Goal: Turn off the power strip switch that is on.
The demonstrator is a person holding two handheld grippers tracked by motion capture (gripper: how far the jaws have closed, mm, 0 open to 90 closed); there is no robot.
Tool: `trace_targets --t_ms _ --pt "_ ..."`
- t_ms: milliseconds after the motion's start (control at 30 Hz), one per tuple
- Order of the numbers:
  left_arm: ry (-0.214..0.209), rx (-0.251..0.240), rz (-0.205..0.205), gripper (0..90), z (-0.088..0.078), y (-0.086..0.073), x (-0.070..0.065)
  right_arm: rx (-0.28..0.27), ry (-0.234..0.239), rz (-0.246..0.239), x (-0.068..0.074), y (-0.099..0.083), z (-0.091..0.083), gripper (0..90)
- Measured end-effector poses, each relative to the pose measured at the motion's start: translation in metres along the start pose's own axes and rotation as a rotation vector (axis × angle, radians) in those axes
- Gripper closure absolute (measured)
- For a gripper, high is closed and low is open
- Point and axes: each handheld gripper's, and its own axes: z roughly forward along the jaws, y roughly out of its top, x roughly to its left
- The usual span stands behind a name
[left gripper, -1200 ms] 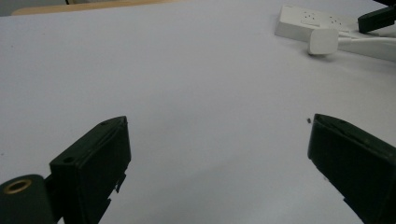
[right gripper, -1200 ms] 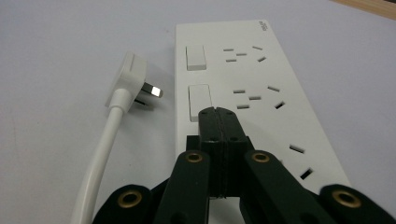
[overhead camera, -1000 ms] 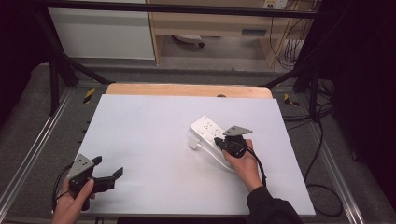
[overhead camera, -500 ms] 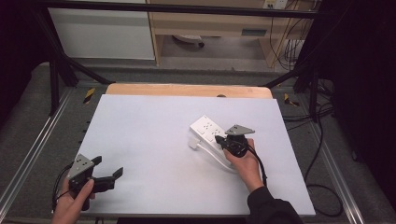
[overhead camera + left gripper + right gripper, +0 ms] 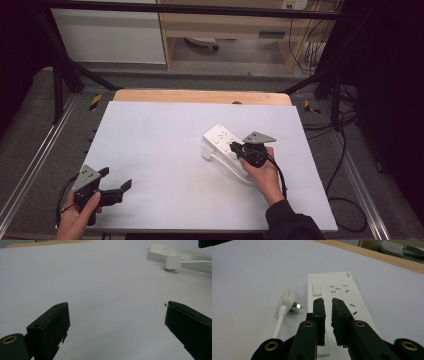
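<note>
From the high view, the white power strip (image 5: 226,141) lies right of the centre of the grey table (image 5: 160,150), its white cable curling under the right hand. The right gripper (image 5: 236,148) rests over the strip's near end; the left gripper (image 5: 117,181) sits well apart at the near-left corner, jaws spread wide. The left gripper view shows those jaws with bare table between them and the strip far off. The right gripper view adds the strip's rocker switch (image 5: 316,289), socket slots, and the white plug (image 5: 288,300) lying just beside the strip; the right jaws stand narrowly apart, having just been opening, nothing between them.
</note>
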Motion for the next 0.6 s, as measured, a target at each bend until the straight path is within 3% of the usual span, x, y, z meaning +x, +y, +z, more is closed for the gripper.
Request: trace_targets --t_ms 233,300,367,400,467,500,567,600 --pt "0.001 -0.003 -0.005 5.7 0.0 0.0 0.0 -0.015 -0.006 -0.005 0.002 0.004 -0.004 71.1" --pt "0.001 -0.003 -0.005 5.7 0.0 0.0 0.0 -0.02 -0.002 -0.003 0.003 0.005 -0.006 62.3" --pt "0.003 -0.002 -0.005 5.7 0.0 0.0 0.0 -0.022 -0.002 -0.007 0.004 0.006 -0.006 59.7" --pt "0.001 -0.001 -0.002 5.7 0.0 0.0 0.0 -0.02 -0.009 0.0 0.005 0.008 -0.006 51.8" --pt "0.0 0.002 0.003 5.7 0.001 0.0 -0.002 -0.023 -0.021 0.008 0.005 0.009 -0.005 45.0" --pt "-0.002 0.002 0.007 5.7 0.001 0.0 -0.002 -0.023 -0.021 0.008 0.005 0.009 -0.005 45.0" --pt "-0.003 0.002 0.009 5.7 0.0 0.0 -0.003 -0.032 -0.036 0.012 0.006 0.012 -0.005 33.9" --pt "-0.002 0.001 0.009 5.7 0.0 0.0 -0.003 -0.032 -0.036 0.012 0.006 0.012 -0.005 33.9"
